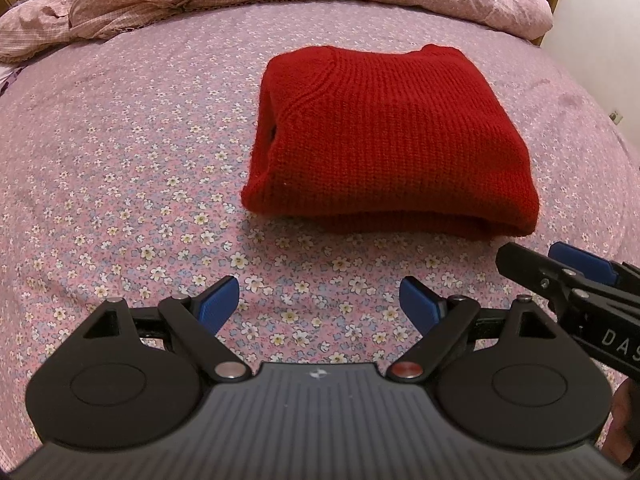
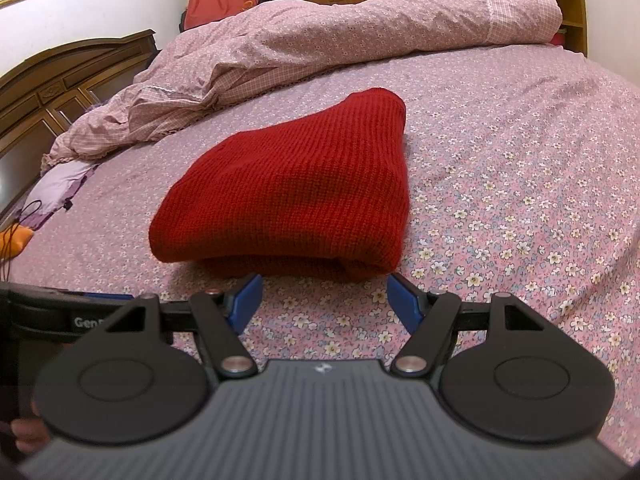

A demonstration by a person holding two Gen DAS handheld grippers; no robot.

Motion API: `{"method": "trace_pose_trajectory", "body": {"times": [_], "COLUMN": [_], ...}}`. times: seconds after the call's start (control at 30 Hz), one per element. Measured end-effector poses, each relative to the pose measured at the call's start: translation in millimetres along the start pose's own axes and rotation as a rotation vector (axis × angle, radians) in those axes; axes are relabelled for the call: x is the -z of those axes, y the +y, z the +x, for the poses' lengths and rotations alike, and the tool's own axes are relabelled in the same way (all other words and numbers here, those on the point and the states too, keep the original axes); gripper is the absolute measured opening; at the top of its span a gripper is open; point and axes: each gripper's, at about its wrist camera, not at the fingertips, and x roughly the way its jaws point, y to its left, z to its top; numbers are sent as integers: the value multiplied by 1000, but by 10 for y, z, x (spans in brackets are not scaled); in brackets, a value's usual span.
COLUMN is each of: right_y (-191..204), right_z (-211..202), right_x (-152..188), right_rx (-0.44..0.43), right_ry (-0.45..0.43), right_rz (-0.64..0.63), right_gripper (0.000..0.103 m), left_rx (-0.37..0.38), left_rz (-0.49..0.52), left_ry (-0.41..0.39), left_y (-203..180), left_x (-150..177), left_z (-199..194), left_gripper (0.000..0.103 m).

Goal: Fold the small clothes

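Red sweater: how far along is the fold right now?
Done: the red sweater lies folded into a compact stack on the floral bedsheet. In hand: nothing; the left hand-held gripper and right hand-held gripper are both open, short of its near edge. Left: no other small garment to fold is clearly visible; perhaps only tidying.

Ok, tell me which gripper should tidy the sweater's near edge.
Probably right: the right gripper sits open directly at the red sweater's near fold, while the left gripper is open but farther back.
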Motion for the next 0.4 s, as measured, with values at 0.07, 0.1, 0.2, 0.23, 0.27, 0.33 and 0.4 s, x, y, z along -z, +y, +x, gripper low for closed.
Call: {"method": "trace_pose_trajectory", "body": {"times": [0.07, 0.1, 0.2, 0.23, 0.27, 0.33, 0.4], "right_y": [2, -5, -2, -5, -3, -1, -2], "right_z": [0, 2, 2, 3, 3, 4, 5], "right_x": [1, -3, 0, -3, -2, 1, -1], "right_rx": [0, 0, 0, 0, 0, -1, 0], "right_ry": [0, 0, 0, 0, 0, 0, 1], "right_rz": [-1, -1, -1, 0, 0, 0, 0], "right_gripper": [71, 71, 71, 71, 71, 71, 71], "left_rx": [0, 0, 0, -1, -1, -2, -2], "left_rz": [0, 0, 0, 0, 0, 1, 1], "left_ry": [1, 1, 1, 1, 0, -1, 1], "left_y": [-4, -6, -7, -8, -7, -9, -9], "left_x": [0, -1, -2, -1, -2, 2, 5], "left_z": [0, 1, 0, -2, -1, 1, 4], "left_gripper": [90, 90, 90, 90, 90, 90, 90]}}
